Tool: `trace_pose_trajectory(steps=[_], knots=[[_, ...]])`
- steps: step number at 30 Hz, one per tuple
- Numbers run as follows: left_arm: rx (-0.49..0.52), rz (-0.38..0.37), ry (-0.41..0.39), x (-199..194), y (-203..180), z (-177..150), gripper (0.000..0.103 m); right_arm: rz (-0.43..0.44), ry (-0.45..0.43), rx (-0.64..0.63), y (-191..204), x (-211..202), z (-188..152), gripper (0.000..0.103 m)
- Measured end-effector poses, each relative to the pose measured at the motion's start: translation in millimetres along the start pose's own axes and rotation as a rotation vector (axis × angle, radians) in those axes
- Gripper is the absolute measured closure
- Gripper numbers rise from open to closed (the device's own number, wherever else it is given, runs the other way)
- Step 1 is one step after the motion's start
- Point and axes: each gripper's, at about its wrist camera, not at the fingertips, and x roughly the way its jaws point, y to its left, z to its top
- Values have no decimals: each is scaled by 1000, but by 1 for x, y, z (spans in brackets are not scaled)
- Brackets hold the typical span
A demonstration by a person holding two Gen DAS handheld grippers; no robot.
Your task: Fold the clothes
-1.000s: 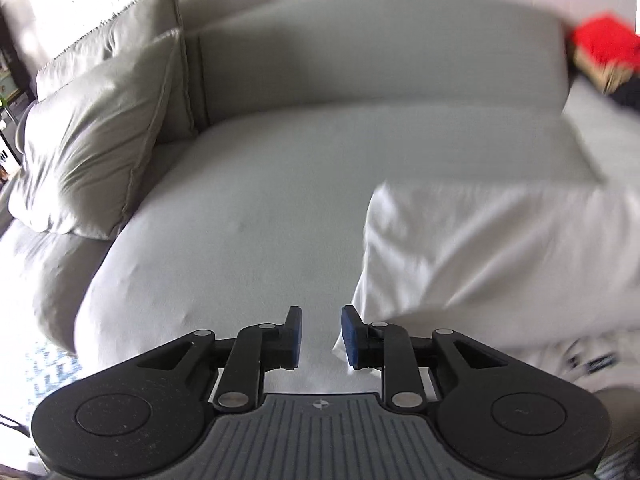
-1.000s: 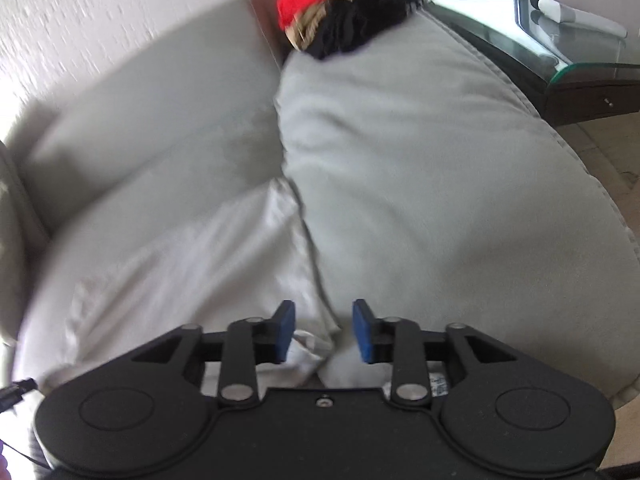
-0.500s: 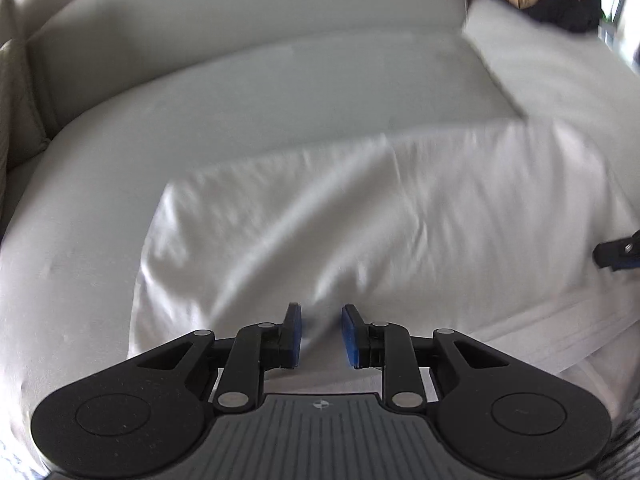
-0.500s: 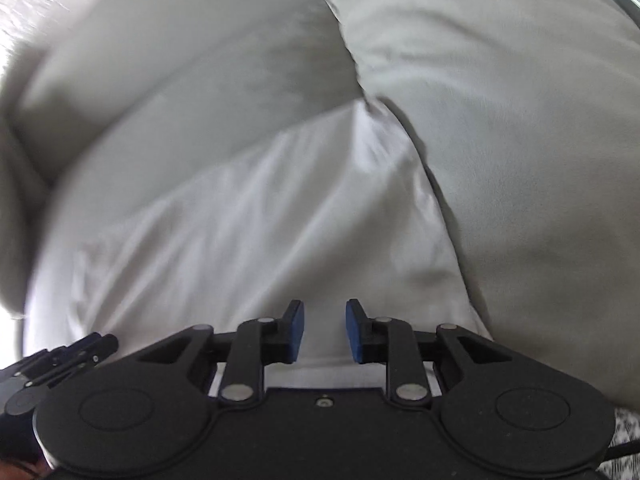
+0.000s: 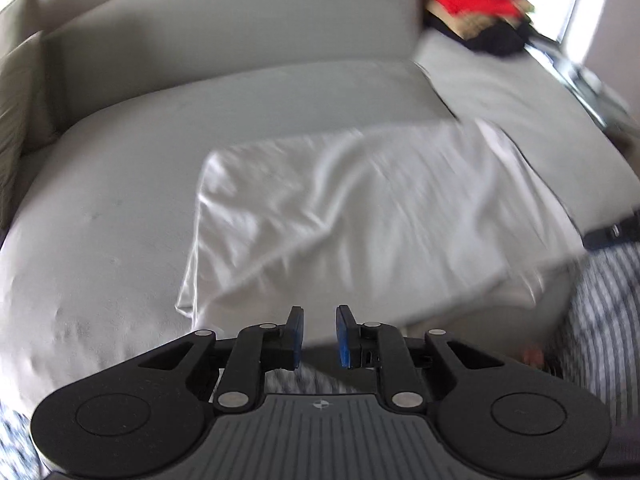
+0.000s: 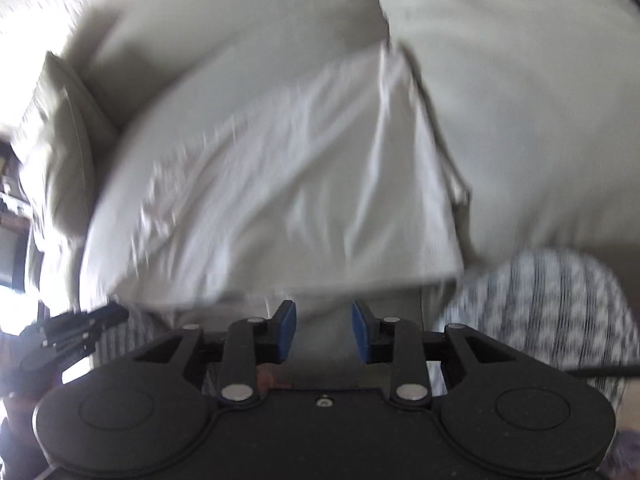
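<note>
A white folded garment (image 5: 360,216) lies flat on the grey sofa seat (image 5: 100,220), its near edge at the seat's front. It also shows in the right wrist view (image 6: 280,184). My left gripper (image 5: 319,336) is open and empty, just short of the garment's near edge. My right gripper (image 6: 323,330) is open and empty, also just in front of the near edge. The right gripper's tip shows at the right of the left wrist view (image 5: 612,232). The left gripper shows at the lower left of the right wrist view (image 6: 72,328).
A pile of red, tan and black clothes (image 5: 480,12) sits at the sofa's far right. A grey cushion (image 6: 56,140) leans at the left end. Striped trousered legs (image 6: 540,304) are at the front right. A glass table edge (image 5: 580,80) is beyond the sofa.
Both grippers have pulled back from over the garment towards the seat's front edge. The right gripper's jaws have opened wider. The garment lies still.
</note>
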Motion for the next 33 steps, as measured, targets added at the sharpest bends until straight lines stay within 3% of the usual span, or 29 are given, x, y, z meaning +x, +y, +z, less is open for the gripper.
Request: trace_pose_trajectory(steps=[2,5,6,9,11,15,21,25,28,33], knots=[[-26,47,-16,8,-4,8,79,-28,-70,-51,11,6,7,77],[-28,193,-18,17,-5,15,80,-198,-192,-104,13,6,22,74],[-52,187,-24,14,2,15,80,-225,-205,-76,6,3,27,70],[-167,154,-41,4,37,11,70,-170,-153,74,-31,-3,33,66],[-275,150,-33,5,64,10,70,-172,-78,121,-49,4,35,65],[-448,67,-35,11,101,4,68,-167,-67,152,-62,16,36,65],[-462,73,4,32,111,9,63,-186,-5,142,-63,37,43,61],[-483,19,91,47,119,12,67,-149,13,168,-73,32,44,62],[-427,44,144,58,113,18,70,-131,23,175,-78,29,45,64],[-402,47,94,54,109,23,79,-106,18,194,-82,24,44,66]])
